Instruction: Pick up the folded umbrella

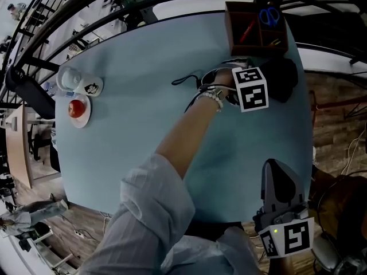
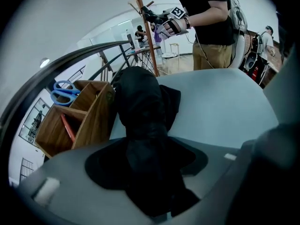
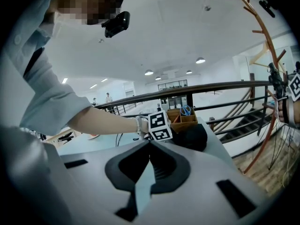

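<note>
Organizer (image 1: pixel 231 30) holds scissors (image 1: pixel 269 16) (umbrella (image 1: pixel 284 79) in left claw (image 2: pixel 145 149)).

A round, pale blue table (image 1: pixel 132 153) fills the centre of the head view. A black metal railing (image 1: pixel 40 33) curves round its edge from nine to twelve o'clock. Brown wood-plank floor (image 1: pixel 338 119) shows at three o'clock and again at seven o'clock. In the left gripper view a wooden coat stand (image 2: pixel 146 32) rises at twelve o'clock. In the right gripper view the ceiling (image 3: pixel 187 27) is white, with round recessed lights (image 3: pixel 200 60) lit at one o'clock. A dark staircase (image 3: pixel 239 125) lies beyond the railing at three o'clock.
</note>
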Demonstrator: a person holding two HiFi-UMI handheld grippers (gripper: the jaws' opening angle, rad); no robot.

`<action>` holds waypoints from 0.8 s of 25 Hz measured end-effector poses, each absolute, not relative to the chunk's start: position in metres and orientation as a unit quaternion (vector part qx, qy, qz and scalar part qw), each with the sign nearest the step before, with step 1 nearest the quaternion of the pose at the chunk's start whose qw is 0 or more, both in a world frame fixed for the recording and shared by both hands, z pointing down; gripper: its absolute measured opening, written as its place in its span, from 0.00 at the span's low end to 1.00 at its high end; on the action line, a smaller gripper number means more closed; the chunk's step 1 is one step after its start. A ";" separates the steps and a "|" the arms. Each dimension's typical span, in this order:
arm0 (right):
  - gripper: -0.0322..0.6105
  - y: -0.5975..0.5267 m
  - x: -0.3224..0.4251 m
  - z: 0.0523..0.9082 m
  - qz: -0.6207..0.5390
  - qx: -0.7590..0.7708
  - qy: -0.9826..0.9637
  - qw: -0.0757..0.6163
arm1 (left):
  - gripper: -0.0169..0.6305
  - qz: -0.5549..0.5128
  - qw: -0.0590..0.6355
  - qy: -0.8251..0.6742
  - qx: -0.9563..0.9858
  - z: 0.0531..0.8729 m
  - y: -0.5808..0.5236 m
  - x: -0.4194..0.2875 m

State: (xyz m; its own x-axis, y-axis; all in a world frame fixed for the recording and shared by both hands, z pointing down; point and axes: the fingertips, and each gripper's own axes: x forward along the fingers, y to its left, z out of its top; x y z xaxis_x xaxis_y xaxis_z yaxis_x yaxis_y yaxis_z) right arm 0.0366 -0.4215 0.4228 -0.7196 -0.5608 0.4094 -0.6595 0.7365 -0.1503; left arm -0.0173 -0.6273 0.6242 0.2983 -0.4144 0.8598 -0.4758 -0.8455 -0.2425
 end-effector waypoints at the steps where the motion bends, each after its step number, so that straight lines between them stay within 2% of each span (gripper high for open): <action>1: 0.05 -0.420 0.037 0.422 0.143 0.333 -0.916 0.171 | 0.43 0.522 0.025 -0.282 0.805 0.623 -0.627 -0.018; 20: 0.05 -0.386 0.060 0.390 0.111 0.320 -0.928 0.153 | 0.41 0.457 0.072 -0.369 0.806 0.571 -0.561 -0.035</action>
State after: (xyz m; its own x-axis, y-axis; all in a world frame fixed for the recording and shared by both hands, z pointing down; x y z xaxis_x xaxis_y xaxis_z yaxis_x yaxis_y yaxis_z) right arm 0.0605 -0.3857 0.3901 -0.7484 -0.5600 0.3554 -0.6279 0.7709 -0.1075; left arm -0.0349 -0.5607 0.5707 0.3095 -0.5290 0.7902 -0.6603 -0.7175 -0.2217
